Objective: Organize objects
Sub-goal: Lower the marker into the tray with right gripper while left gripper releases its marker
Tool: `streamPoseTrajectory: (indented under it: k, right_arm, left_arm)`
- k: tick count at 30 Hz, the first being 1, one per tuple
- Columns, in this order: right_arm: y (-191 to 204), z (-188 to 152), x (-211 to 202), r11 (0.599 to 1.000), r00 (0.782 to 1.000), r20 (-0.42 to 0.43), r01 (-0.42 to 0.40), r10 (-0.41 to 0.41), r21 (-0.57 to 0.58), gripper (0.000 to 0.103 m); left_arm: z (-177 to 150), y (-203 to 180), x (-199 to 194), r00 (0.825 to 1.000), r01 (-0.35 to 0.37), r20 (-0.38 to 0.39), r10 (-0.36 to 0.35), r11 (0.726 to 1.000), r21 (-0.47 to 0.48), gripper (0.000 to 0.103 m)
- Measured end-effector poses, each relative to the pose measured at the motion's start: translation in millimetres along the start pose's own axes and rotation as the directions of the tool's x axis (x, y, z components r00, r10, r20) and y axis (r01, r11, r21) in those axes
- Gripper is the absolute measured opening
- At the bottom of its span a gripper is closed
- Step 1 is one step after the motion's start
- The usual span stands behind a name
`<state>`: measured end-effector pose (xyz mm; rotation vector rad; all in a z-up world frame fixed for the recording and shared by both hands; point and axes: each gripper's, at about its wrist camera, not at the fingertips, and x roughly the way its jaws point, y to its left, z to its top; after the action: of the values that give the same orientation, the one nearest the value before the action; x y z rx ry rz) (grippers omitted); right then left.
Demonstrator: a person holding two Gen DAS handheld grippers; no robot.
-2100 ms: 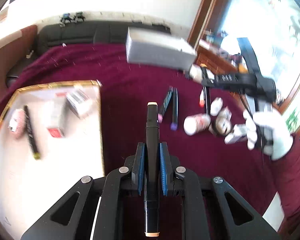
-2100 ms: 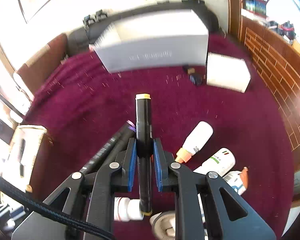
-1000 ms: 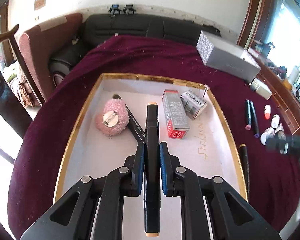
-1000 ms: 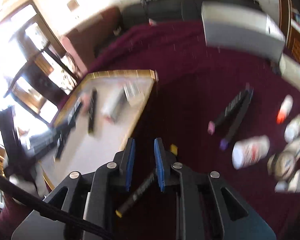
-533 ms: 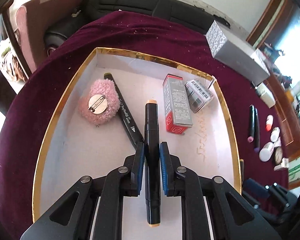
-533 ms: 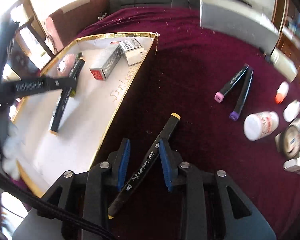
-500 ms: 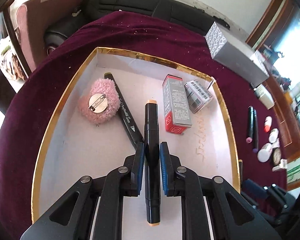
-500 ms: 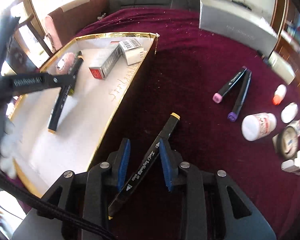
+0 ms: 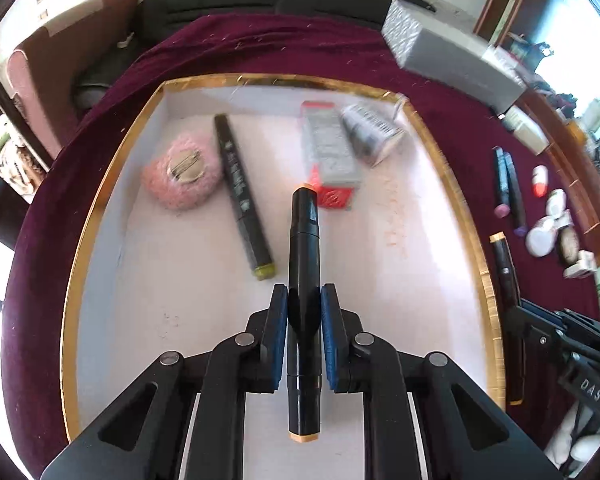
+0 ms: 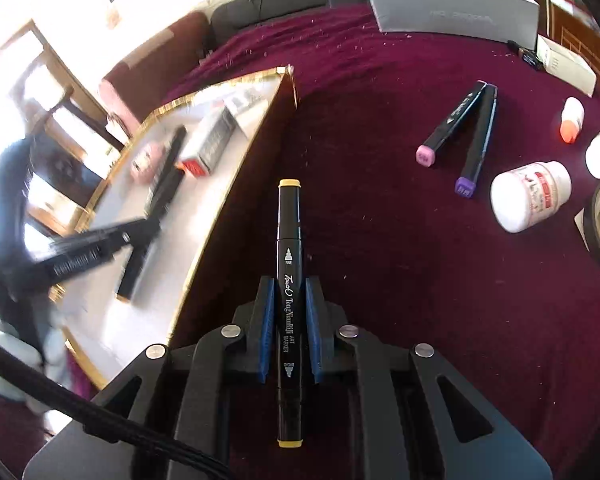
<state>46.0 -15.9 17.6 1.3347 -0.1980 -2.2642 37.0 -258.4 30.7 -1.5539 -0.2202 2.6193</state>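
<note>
Your left claw (image 9: 304, 336) is clenched on an orange-capped marker (image 9: 305, 264) over the gold-rimmed tray (image 9: 100, 184), ready to join the markers there, while your right claw (image 10: 288, 332) at 3 o'clock grasps a yellow-capped marker (image 10: 289, 240) just beside the tray's edge on the maroon counter (image 10: 420, 280).

"Touch ART MARKER" on black marker (image 10: 289, 280)

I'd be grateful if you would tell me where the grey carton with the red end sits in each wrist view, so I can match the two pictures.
Left wrist view: the grey carton with the red end lies in the gold-rimmed tray, upper centre, just beyond the held marker's tip.
Right wrist view: the same carton is upper left, blurred, inside the tray.
Shared landmark: the pink-capped and purple-capped marker pair on the maroon cloth.
</note>
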Motion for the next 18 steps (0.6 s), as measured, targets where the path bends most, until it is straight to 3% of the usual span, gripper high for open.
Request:
streamPoseTrajectory:
  k: [5, 10, 14, 18]
  right_arm:
    - [-0.2, 9.9, -32.6, 0.998, 0.996, 0.064, -0.070, 0.069, 0.009, 0.013]
    - [22.3, 31.2, -44.9, 0.987, 0.984, 0.071, -0.162, 0.163, -0.016, 0.013]
    - [47.2, 48.8, -31.2, 0.972, 0.972, 0.025, -0.232, 0.232, -0.026, 0.013]
    - [70.5, 61.7, -4.6, 0.970, 0.972, -0.015, -0.235, 0.234, -0.055, 0.013]
  left_arm:
    - [14.5, -3.5, -3.5, 1.000, -0.020, 0.022, 0.019, 1.000, 0.008, 0.013]
    - [43.4, 14.6, 20.9, 0.999, -0.012, -0.032, 0.008, 0.995, -0.099, 0.013]
    - [52.0, 34.9, 40.0, 0.998, -0.012, -0.063, 0.000, 0.983, -0.182, 0.013]
    - [50.2, 54.8, 40.0, 0.999, 0.024, -0.023, -0.031, 0.964, -0.264, 0.013]
